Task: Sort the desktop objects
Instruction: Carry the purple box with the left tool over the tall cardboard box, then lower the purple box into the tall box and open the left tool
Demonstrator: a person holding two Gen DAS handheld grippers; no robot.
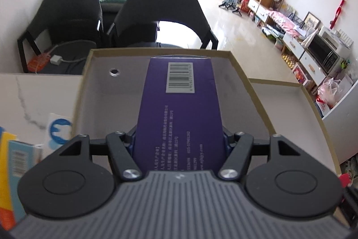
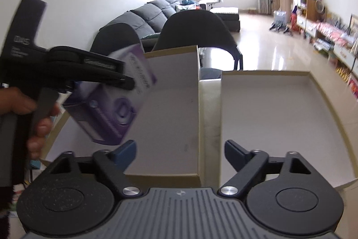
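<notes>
Two cardboard trays (image 2: 324, 91) sit bare on the marble surface (image 1: 33, 93). My left gripper (image 1: 180, 138) clamps the purple box (image 1: 179, 109) over one; my right gripper (image 2: 180, 152) hangs released. More boxes (image 1: 13, 160) wait.

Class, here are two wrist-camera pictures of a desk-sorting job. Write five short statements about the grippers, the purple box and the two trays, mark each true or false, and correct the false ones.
1. The left gripper is shut on the purple box. True.
2. The right gripper holds a box. False: its jaws stand open with nothing between them.
3. The purple box hangs above the left tray. True.
4. The right tray already holds several boxes. False: the part in view shows none.
5. The two trays are stacked one on the other. False: they sit side by side.
</notes>
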